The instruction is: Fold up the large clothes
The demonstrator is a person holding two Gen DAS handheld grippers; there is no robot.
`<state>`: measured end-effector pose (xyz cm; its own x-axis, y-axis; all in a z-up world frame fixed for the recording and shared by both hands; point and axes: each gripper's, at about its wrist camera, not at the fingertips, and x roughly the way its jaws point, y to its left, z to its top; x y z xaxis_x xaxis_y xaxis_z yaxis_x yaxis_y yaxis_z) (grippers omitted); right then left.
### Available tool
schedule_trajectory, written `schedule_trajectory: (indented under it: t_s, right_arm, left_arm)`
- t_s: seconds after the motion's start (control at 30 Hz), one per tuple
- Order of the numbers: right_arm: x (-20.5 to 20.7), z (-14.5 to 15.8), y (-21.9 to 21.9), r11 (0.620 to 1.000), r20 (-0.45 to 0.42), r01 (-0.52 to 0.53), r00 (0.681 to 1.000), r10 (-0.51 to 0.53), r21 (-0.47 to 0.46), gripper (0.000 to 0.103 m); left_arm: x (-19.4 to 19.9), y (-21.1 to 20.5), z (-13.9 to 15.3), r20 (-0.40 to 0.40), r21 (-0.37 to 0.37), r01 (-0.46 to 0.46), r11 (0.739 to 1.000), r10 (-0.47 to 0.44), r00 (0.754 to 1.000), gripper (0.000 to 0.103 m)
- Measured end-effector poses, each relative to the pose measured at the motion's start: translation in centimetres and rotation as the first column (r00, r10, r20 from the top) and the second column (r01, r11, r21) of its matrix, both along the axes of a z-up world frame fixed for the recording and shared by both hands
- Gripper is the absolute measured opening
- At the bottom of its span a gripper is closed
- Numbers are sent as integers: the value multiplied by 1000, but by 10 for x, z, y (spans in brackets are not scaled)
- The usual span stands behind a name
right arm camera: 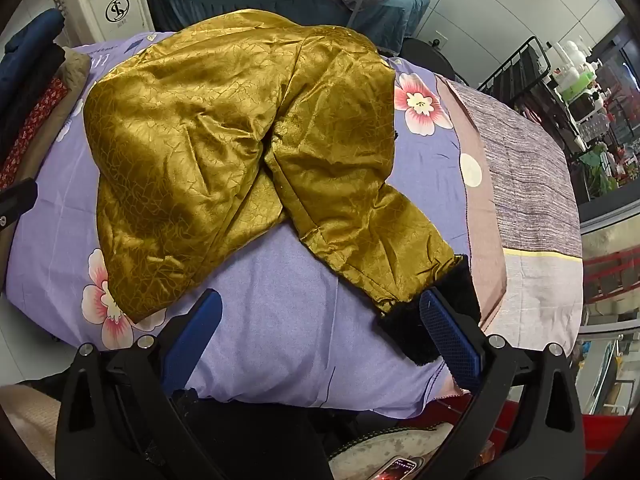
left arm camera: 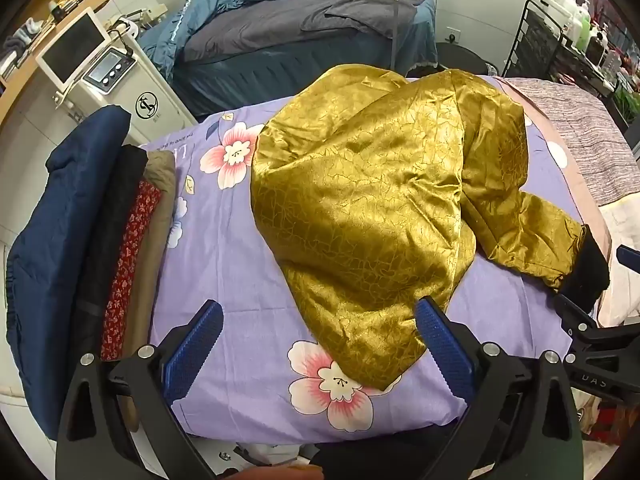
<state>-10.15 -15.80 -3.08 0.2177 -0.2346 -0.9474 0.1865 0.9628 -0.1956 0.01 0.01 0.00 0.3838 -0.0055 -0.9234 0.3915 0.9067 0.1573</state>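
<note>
A shiny gold padded jacket lies spread on a purple flowered bedsheet; it also shows in the right wrist view. One sleeve runs toward the near right and ends in a black furry cuff, also seen in the left wrist view. My left gripper is open and empty, its fingers either side of the jacket's near hem. My right gripper is open and empty, its right finger right beside the black cuff.
A stack of folded clothes, navy, black, red print and tan, stands at the left edge of the bed. A white machine and another bed stand behind. A grey striped blanket lies on the right. A shelf with bottles is at far right.
</note>
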Motion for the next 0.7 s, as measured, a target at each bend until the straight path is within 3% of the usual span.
schedule_trajectory:
  t_s: [0.7]
  right_arm:
    - [1,-1,2,1000,3,-3,1000,3,-3,98]
  left_arm:
    - [-5,-4,-6,1,22,2,1000,-2,1000,96]
